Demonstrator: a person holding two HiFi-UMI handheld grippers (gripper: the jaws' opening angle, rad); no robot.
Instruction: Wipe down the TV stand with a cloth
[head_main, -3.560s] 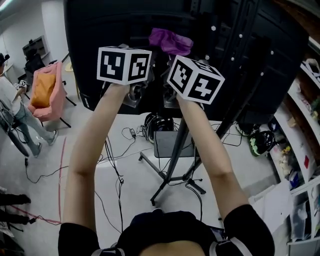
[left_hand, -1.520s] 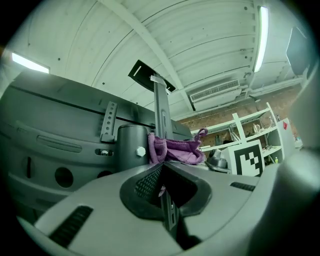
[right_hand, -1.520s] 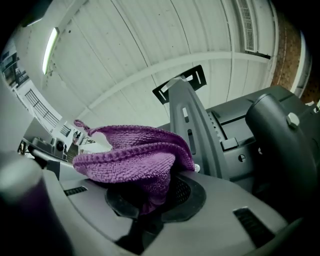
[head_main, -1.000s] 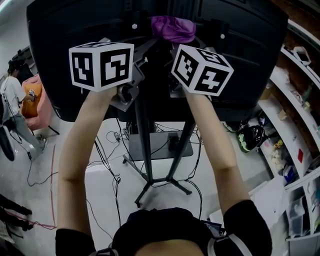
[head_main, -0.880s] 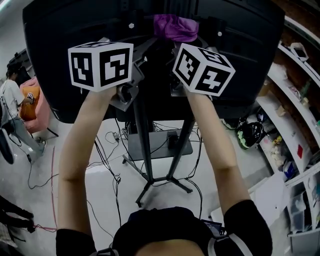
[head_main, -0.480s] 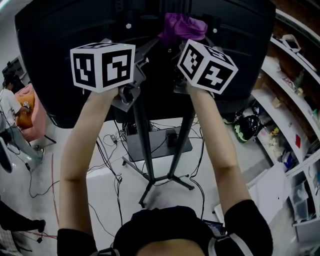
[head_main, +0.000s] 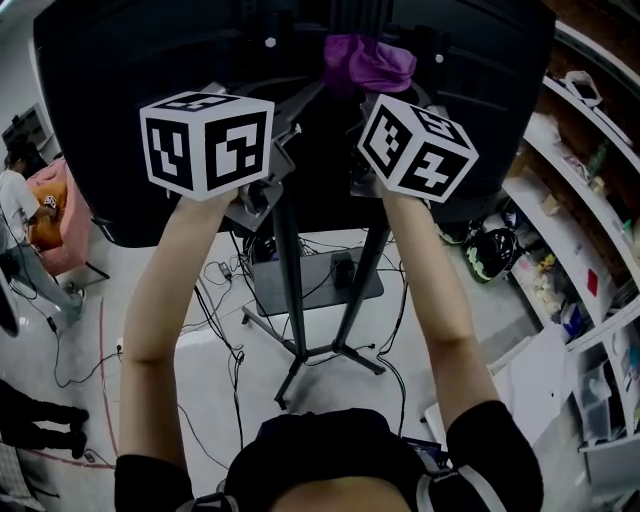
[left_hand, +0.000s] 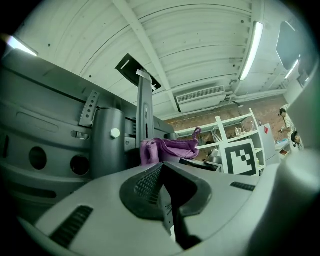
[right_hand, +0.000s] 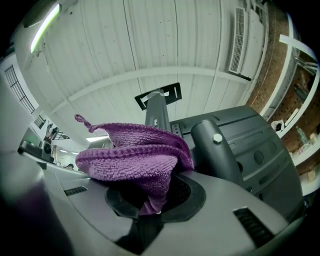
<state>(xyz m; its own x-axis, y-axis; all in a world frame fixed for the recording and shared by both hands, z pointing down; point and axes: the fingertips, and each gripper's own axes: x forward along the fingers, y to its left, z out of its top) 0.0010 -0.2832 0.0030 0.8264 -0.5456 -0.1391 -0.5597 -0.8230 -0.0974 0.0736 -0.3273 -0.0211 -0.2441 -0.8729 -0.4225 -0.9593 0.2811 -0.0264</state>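
**Left gripper**: raised overhead, marker cube towards the head camera. Jaws together at the tips, nothing between them. It sits just beside the upright column of the stand, aimed up along it.

**Right gripper**: raised alongside the left one, its marker cube tilted. Jaws clamped on a lower fold of the cloth.

**Cloth**: purple, knitted texture, with a small loop at one corner. It is bunched over the right gripper's tips. In the head view it lies high up at the centre of the screen's back, against the mounting column. Whether it actually presses on the metal cannot be told.

**TV stand**: dark metal. Two slanted poles run down to splayed feet on the floor. A grey tray is fixed across the poles low down. The column carries a bolt-headed cylinder and a slotted bracket.

**Screen back panel**: black, fills the upper part of the head view.

**Floor**: pale, with loose cables trailing near the stand's feet.

**Surroundings**: white shelving along the right side, a helmet on the floor near it, and a person at the far left edge.
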